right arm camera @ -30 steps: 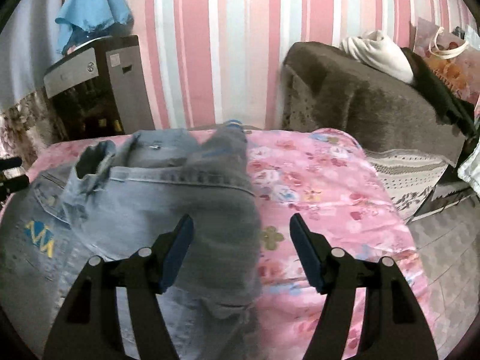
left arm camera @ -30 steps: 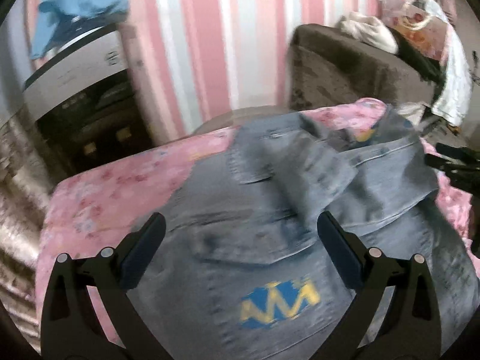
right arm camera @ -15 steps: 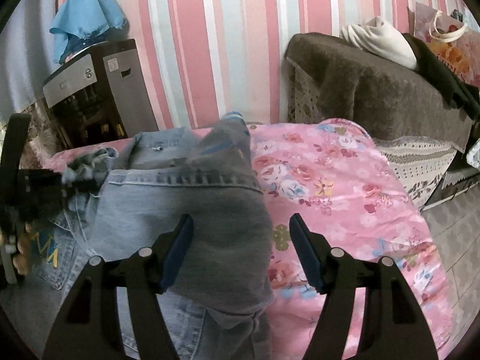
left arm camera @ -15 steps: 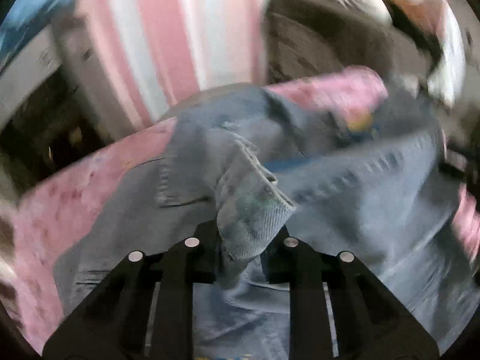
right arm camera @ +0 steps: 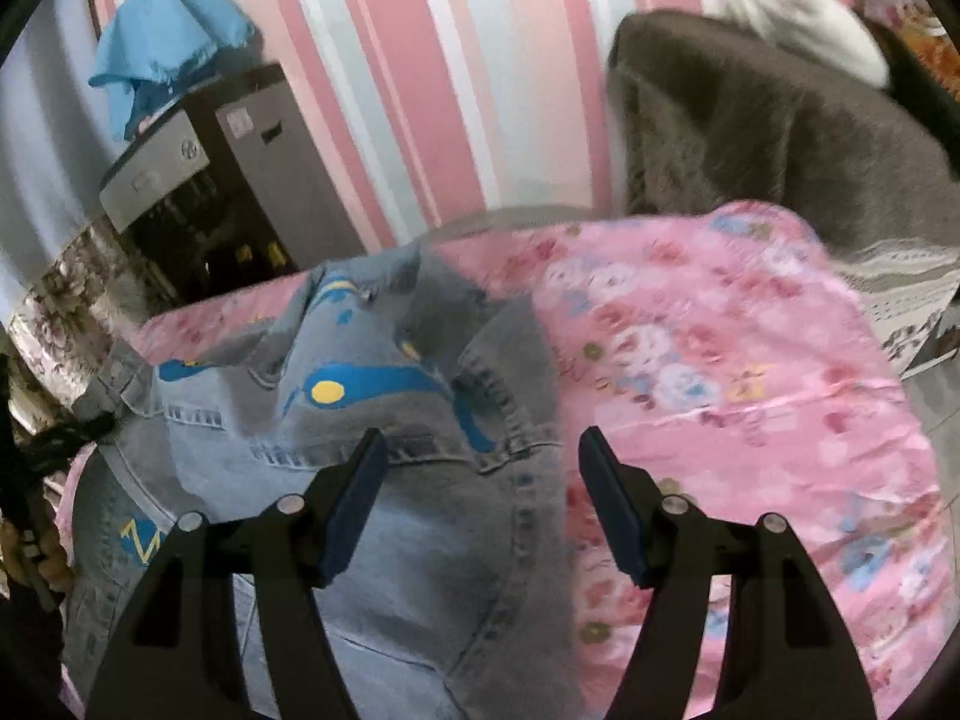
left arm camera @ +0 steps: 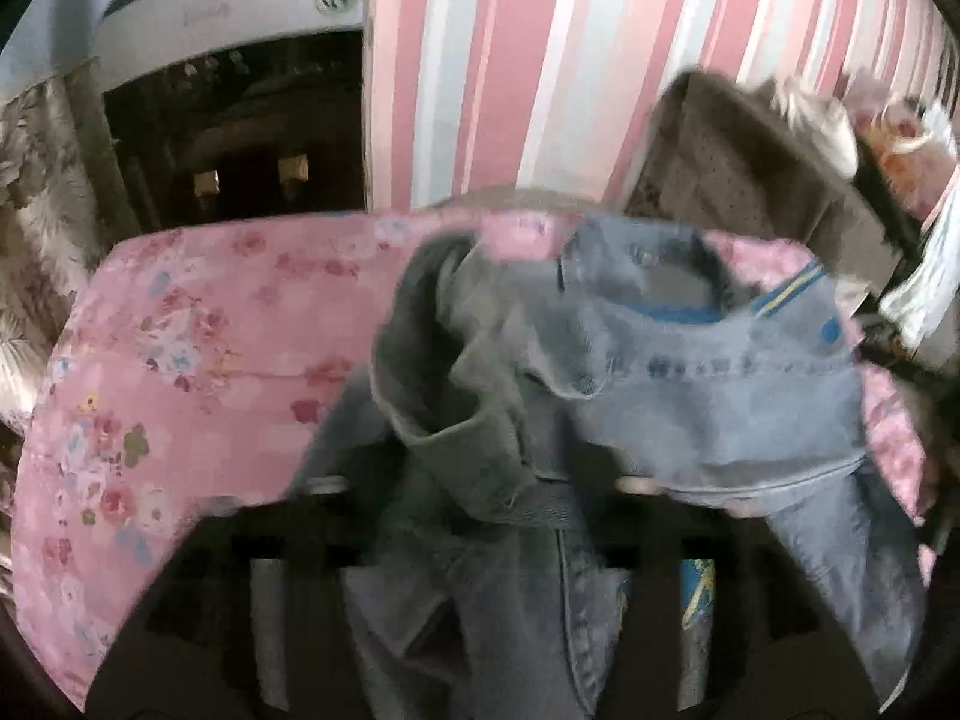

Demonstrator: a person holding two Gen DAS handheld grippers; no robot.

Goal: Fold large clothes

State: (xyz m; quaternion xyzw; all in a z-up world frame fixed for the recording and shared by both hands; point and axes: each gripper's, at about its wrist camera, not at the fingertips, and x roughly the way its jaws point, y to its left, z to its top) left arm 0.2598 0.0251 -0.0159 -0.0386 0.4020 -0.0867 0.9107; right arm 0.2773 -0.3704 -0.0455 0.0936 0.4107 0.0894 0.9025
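Your denim jacket lies on the pink floral cover, bunched toward its L side in the R wrist view, collar end toward the striped wall. A blue/yellow print shows on the folded-over panel, a zigzag logo low on the L.

R gripper: jaws stand apart, hovering over the jacket's R edge; denim under them, nothing pinched btwn the pads.

L gripper: very blurred in its own view. Its jaws have just been opening; a crumpled sleeve/cuff sits btwn and over the dark fingers, and the pads don't look pressed on it – reads as released, wide apart.

Containers, as far as visible: dark cabinet w/ grey top at back L, open-fronted; small items glint inside, too dark to ID. A blue cloth is draped on top of it. Brown sofa at back R w/ a white garment piled on its back. Top R corner shows something orange-patterned, partly cut off.
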